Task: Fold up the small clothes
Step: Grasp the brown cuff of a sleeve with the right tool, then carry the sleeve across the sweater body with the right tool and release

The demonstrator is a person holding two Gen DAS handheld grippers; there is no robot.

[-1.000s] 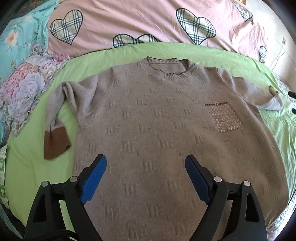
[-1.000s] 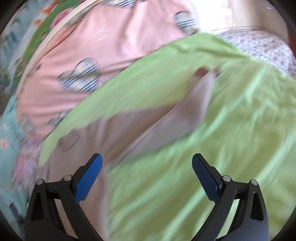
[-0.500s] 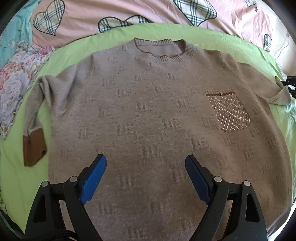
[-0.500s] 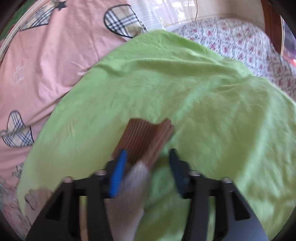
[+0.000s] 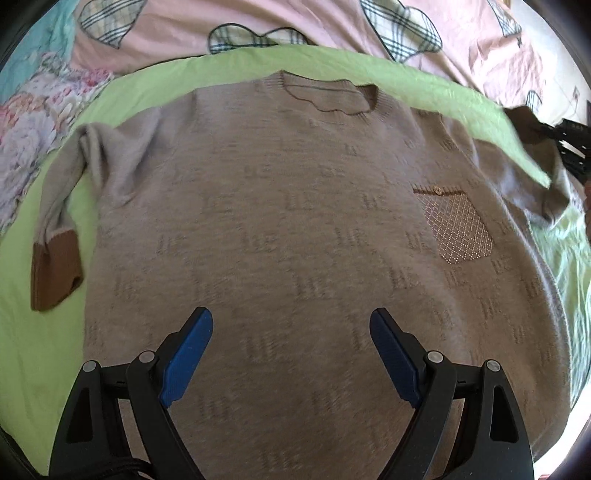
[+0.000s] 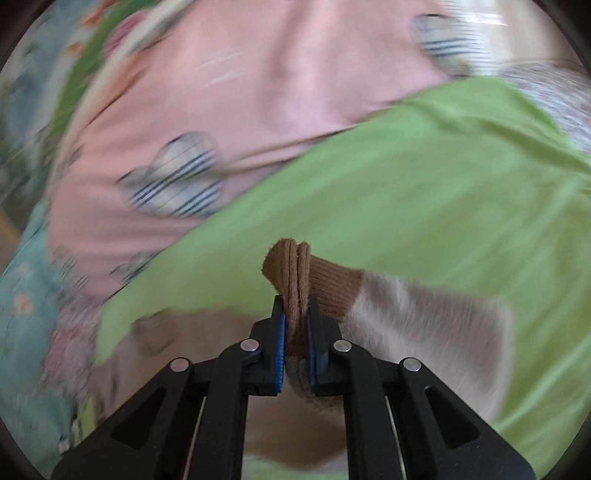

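Note:
A taupe knit sweater [image 5: 280, 206] lies face up on a green sheet [image 5: 48, 332], with a patterned chest pocket [image 5: 458, 229]. Its left sleeve is bent down, brown cuff [image 5: 55, 273] on the sheet. My left gripper [image 5: 291, 354] is open and empty above the sweater's lower middle. My right gripper [image 6: 295, 325] is shut on the brown cuff [image 6: 295, 273] of the other sleeve and holds it lifted off the sheet [image 6: 424, 184]. That gripper [image 5: 569, 144] with the raised sleeve shows at the right edge of the left wrist view.
A pink quilt with plaid hearts [image 5: 295, 22] lies beyond the green sheet. A floral cloth [image 5: 33, 122] lies at the left edge. The pink quilt [image 6: 184, 110] also fills the far side of the blurred right wrist view.
My right gripper has closed on the right sleeve's cuff and lifted it, swinging left. The left gripper has drifted back slightly over the sweater and stays open.

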